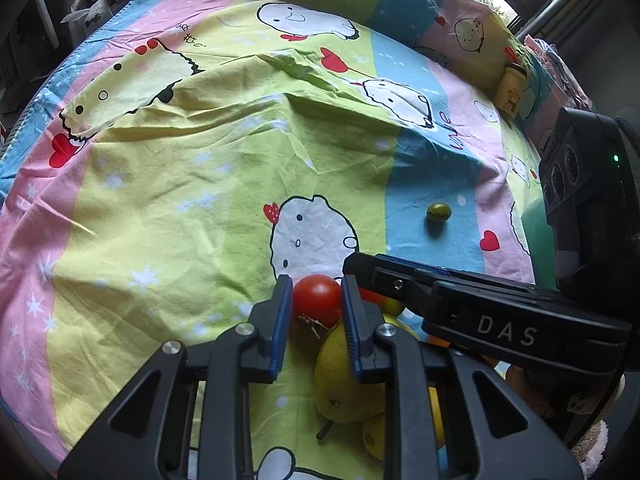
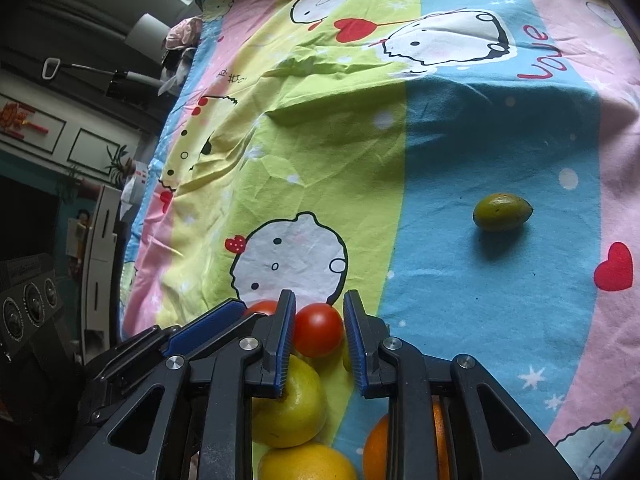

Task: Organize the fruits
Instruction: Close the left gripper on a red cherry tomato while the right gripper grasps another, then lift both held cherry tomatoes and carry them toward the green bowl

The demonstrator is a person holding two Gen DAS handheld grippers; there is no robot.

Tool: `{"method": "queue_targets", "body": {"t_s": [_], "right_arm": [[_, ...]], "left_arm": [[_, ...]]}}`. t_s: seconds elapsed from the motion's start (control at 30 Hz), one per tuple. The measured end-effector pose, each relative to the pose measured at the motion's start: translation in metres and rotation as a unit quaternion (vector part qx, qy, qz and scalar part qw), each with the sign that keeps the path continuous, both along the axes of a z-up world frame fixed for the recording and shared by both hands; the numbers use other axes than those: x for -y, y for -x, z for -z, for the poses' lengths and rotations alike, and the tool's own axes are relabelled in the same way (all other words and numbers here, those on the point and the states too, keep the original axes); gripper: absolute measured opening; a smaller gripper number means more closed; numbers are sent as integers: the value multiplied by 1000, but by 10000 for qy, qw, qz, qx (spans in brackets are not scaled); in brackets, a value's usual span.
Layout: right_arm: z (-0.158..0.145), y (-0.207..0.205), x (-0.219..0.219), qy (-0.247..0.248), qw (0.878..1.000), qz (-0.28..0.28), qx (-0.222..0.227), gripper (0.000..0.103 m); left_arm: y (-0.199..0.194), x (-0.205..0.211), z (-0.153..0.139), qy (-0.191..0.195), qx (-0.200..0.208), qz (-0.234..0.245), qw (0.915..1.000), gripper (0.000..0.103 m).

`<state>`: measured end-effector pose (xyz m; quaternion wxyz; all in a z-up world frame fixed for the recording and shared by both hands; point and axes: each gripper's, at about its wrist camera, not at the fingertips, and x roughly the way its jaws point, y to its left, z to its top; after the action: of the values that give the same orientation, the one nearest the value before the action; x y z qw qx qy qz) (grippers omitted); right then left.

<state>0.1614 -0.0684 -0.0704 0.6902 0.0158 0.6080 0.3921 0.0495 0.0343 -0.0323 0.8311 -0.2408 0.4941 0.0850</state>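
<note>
My left gripper (image 1: 315,286) is shut on a red tomato (image 1: 316,300) that rests on the cartoon bedsheet (image 1: 180,200). Right beside it, my right gripper (image 2: 319,304) is shut on a second red tomato (image 2: 318,330). The two grippers stand side by side and nearly touch. Under the fingers lies a cluster of fruit: a yellow pear (image 1: 340,384), a yellow round fruit (image 2: 292,404), another yellow one (image 2: 304,464) and an orange (image 2: 376,448). A small green oval fruit (image 2: 502,212) lies alone on the blue stripe, further out and to the right.
A small yellow jar with a bear picture (image 1: 512,88) stands at the far right of the bed. The sheet is wrinkled, with a raised fold (image 1: 288,64) across its middle. The bed's left edge (image 2: 144,208) drops off toward furniture.
</note>
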Motion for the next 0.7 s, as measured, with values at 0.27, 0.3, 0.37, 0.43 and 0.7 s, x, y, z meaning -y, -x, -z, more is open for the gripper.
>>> {"method": "queue_targets", "body": {"t_s": [0.27, 0.3, 0.37, 0.43, 0.7], "right_arm": [[-2, -3, 7, -32, 9997, 228, 33, 24], [-3, -4, 10, -53, 9995, 299, 59, 23], [-7, -8, 18, -13, 9987, 485, 163, 23], [-12, -11, 26, 69, 9969, 696, 355, 20], [-19, -21, 47, 297, 9913, 1132, 609, 18]], "left_arm": [[-1, 1, 0, 25, 64, -31, 10000, 23], [-1, 1, 0, 26, 67, -35, 10000, 23], [-2, 2, -1, 45, 89, -42, 9999, 23], [-2, 2, -2, 62, 145, -73, 9998, 23], [-11, 4, -6, 68, 364, -226, 9991, 23]]}}
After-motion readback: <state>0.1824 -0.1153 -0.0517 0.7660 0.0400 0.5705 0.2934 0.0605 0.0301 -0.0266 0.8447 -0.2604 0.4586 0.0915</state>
